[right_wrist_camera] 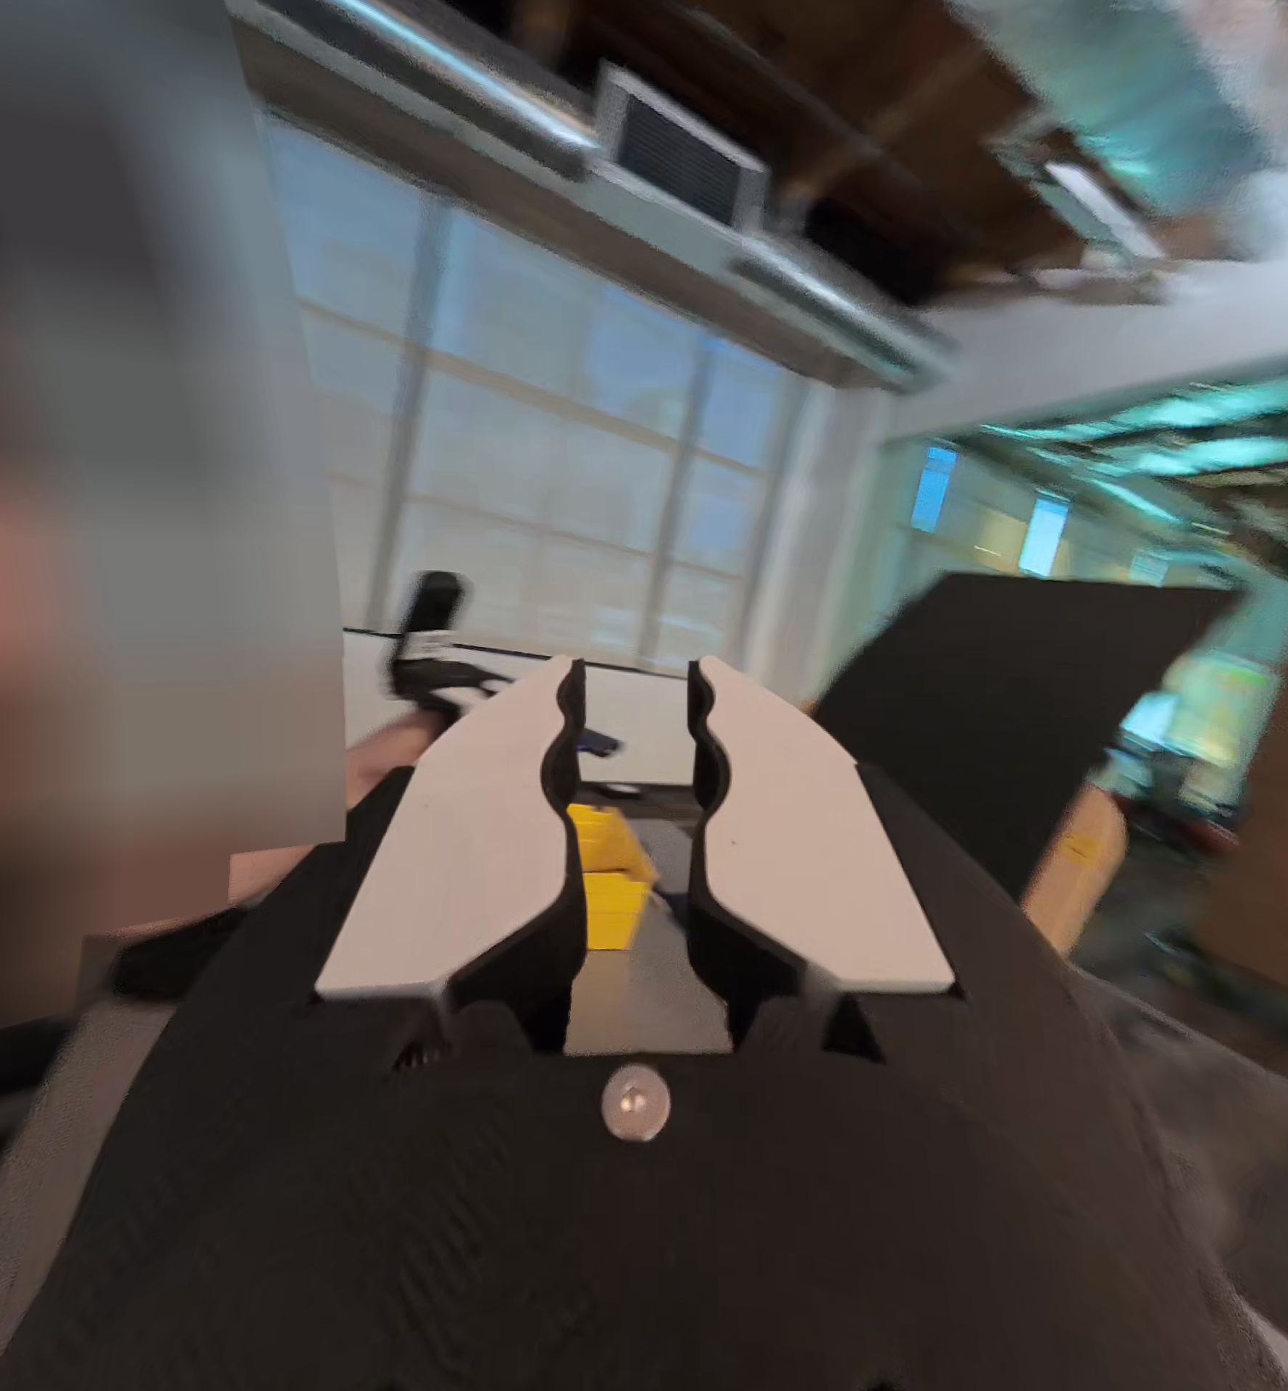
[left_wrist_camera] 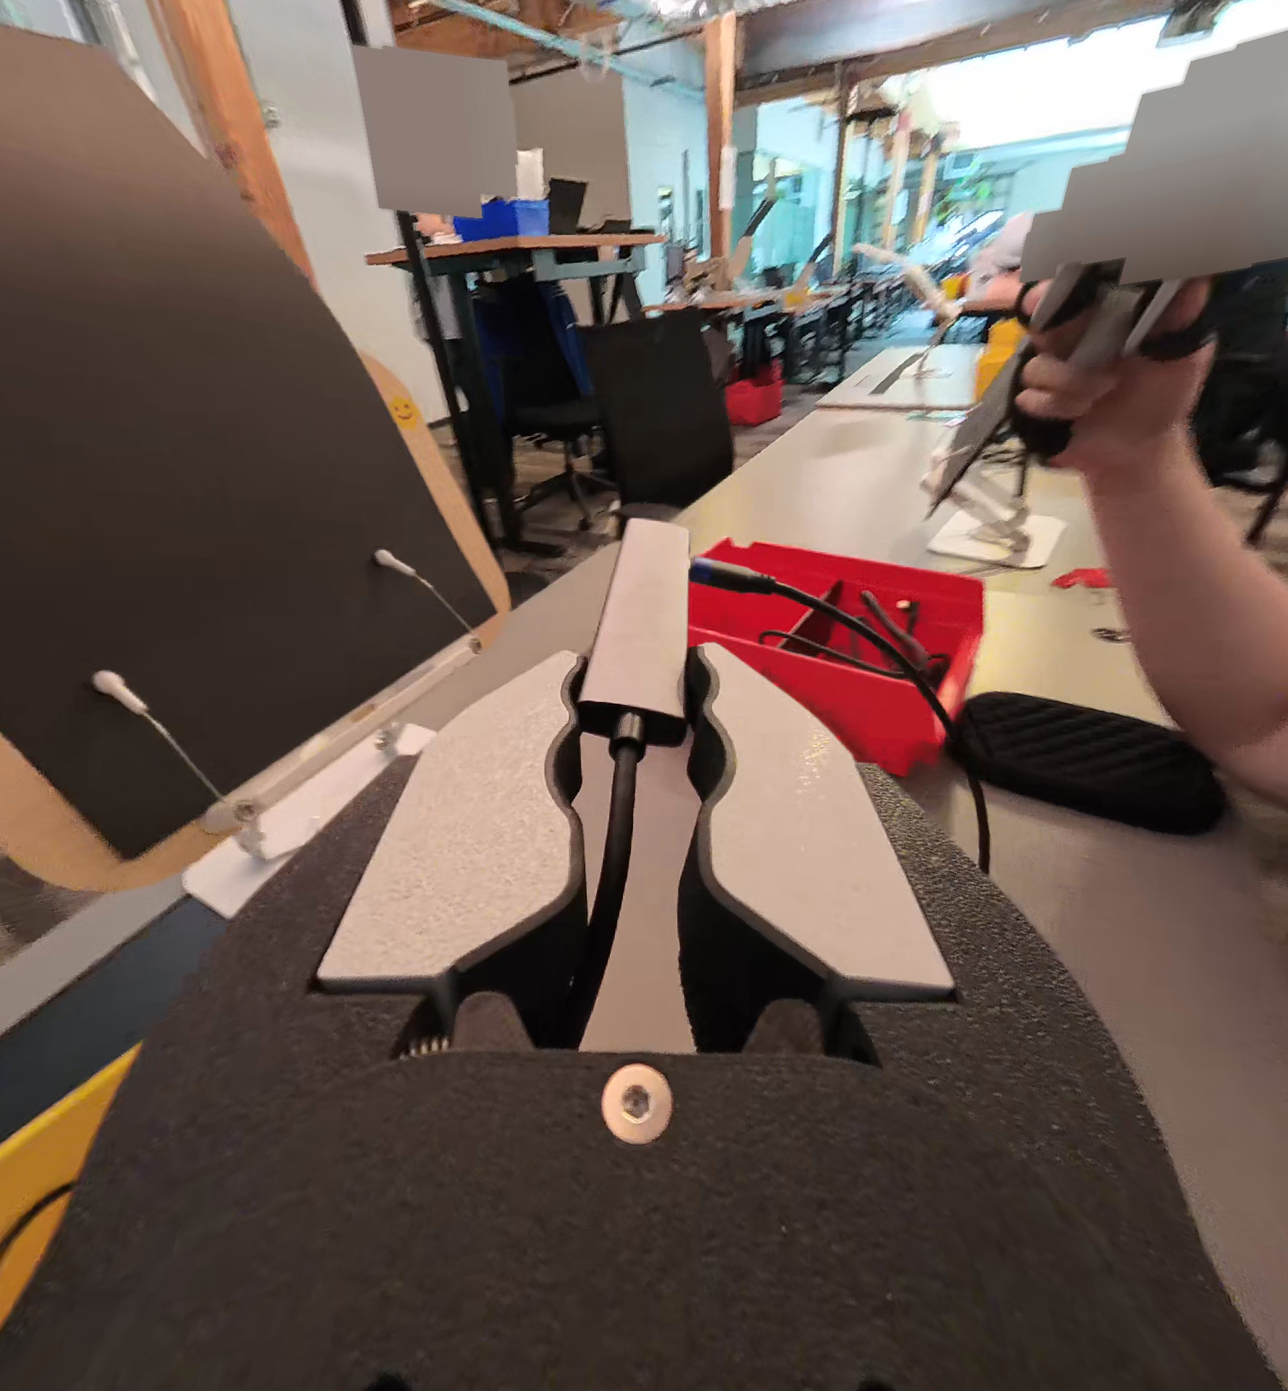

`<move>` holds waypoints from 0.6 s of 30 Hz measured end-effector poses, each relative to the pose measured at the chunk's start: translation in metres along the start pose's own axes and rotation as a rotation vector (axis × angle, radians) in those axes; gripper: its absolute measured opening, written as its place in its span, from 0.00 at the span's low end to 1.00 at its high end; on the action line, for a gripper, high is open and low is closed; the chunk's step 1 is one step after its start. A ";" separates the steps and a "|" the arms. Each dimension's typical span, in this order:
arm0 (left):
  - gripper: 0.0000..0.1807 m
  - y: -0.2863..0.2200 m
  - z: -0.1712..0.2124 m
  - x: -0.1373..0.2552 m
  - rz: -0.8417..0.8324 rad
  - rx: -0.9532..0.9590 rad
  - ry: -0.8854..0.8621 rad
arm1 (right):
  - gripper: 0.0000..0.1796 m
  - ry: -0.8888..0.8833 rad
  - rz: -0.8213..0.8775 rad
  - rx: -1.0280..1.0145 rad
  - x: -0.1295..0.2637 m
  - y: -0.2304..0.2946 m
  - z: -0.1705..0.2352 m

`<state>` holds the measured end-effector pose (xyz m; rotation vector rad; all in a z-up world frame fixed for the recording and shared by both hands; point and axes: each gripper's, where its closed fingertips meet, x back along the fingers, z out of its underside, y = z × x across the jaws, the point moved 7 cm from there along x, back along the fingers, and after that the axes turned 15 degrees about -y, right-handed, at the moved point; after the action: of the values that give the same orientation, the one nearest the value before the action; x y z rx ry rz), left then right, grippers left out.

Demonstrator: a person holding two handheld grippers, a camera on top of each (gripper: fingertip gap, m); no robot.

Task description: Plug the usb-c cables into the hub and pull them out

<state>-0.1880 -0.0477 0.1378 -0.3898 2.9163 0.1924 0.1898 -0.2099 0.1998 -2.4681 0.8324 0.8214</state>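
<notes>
The left gripper (left_wrist_camera: pixel 632 681) has its fingers clamped on the near end of the grey hub (left_wrist_camera: pixel 642 602), holding it above the tabletop (left_wrist_camera: pixel 814 467) so its side ports stay reachable. A black cable (left_wrist_camera: pixel 874 640) is plugged into the hub's right side and trails over the red bin (left_wrist_camera: pixel 889 655). The right gripper (right_wrist_camera: pixel 635 681) is raised well away, its fingers parted and empty, probably between cables.

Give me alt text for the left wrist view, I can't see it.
The left gripper is shut on a grey hub with a black cable plugged into its right side. A red bin sits behind on the grey table.
</notes>
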 end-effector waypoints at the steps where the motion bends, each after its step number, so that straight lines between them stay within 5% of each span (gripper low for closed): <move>1: 0.13 -0.002 -0.003 -0.009 -0.027 -0.046 0.003 | 0.15 0.022 0.108 0.039 -0.012 -0.004 0.007; 7: 0.13 -0.015 -0.014 -0.058 -0.158 -0.198 -0.052 | 0.15 0.027 0.428 0.193 -0.069 0.004 0.057; 18: 0.13 -0.016 0.038 -0.074 -0.175 -0.040 -0.091 | 0.19 0.320 0.292 0.294 -0.092 0.016 0.185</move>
<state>-0.1069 -0.0384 0.1141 -0.6227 2.7740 0.2356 0.0462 -0.0849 0.1188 -2.2721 1.3460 0.3582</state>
